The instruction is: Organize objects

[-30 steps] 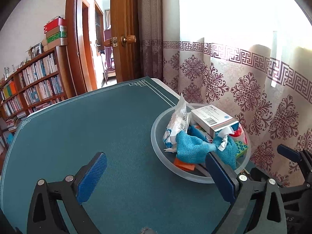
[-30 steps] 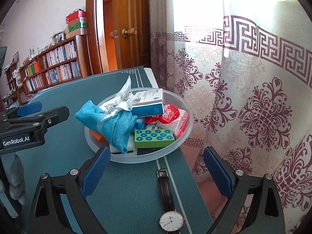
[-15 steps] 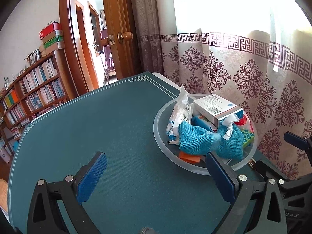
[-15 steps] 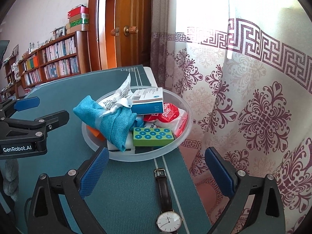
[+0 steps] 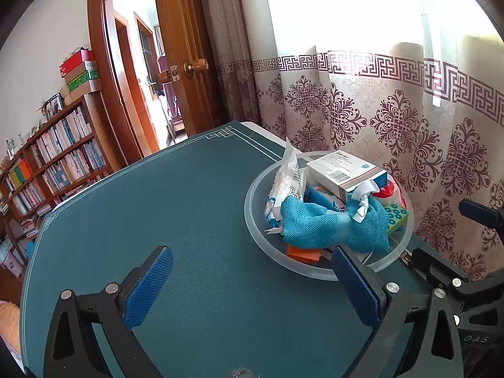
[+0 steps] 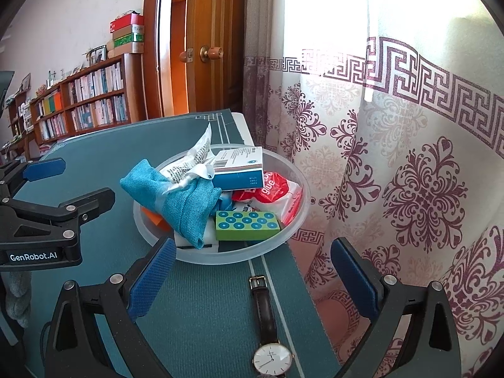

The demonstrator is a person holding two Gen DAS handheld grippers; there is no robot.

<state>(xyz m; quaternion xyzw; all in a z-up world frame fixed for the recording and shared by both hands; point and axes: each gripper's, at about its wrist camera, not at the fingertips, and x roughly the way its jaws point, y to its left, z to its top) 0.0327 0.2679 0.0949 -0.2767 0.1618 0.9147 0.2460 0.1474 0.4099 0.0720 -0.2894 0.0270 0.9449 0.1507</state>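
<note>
Near the table's curtain-side edge, the wristwatch (image 6: 271, 335) could slide off if the wide-open, empty right gripper (image 6: 250, 278) nudges it.

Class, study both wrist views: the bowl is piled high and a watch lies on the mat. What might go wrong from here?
1. The wristwatch lies close to the table edge by the curtain; a nudge from the open right gripper might push it off.
2. The medicine box sits tilted atop the heap in the bowl; adding the watch could topple it or the teal cloth.
</note>
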